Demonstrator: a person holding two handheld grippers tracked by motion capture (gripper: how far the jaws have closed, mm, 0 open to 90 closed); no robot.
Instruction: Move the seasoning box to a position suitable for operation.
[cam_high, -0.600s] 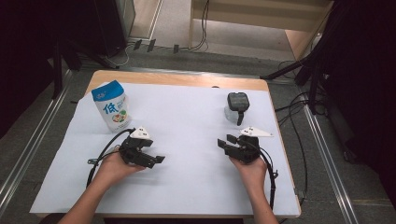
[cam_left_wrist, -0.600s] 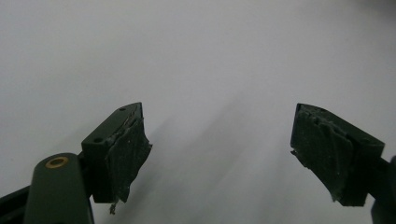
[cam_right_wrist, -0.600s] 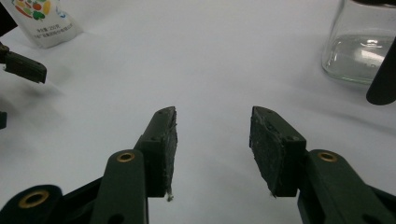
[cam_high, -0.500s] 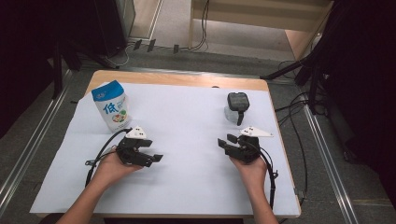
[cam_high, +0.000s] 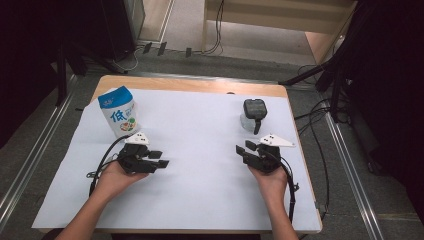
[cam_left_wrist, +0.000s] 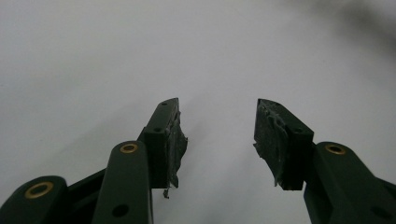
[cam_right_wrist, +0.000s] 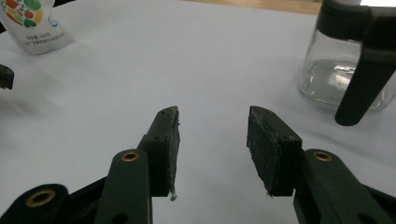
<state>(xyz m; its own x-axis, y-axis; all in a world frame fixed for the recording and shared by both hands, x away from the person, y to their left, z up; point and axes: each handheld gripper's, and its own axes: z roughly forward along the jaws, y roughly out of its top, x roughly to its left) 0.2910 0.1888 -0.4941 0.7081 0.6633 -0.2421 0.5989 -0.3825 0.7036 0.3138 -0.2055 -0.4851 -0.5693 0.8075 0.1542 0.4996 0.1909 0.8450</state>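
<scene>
From above, the left gripper (cam_high: 159, 159) sits just in front of the milk carton (cam_high: 119, 111), the right gripper (cam_high: 246, 149) just in front of the glass jug (cam_high: 254, 115), both on the white sheet (cam_high: 200, 130). Left gripper view: jaws spread, nothing between. Right gripper view: jaws spread, empty, jug (cam_right_wrist: 348, 60) ahead, carton (cam_right_wrist: 32, 23) far off.

The left tool (cam_high: 159, 159) was matte black, with a white three-cornered plate on top and a black cable looping out behind it. The right tool (cam_high: 244, 148) matched it, plate and trailing cable alike. Each jaw arm carried brass-ringed pivot holes, and the dark pads (cam_left_wrist: 176, 140) looked scuffed and ragged at the edges. The person's forearms were bare, unsleeved.
</scene>
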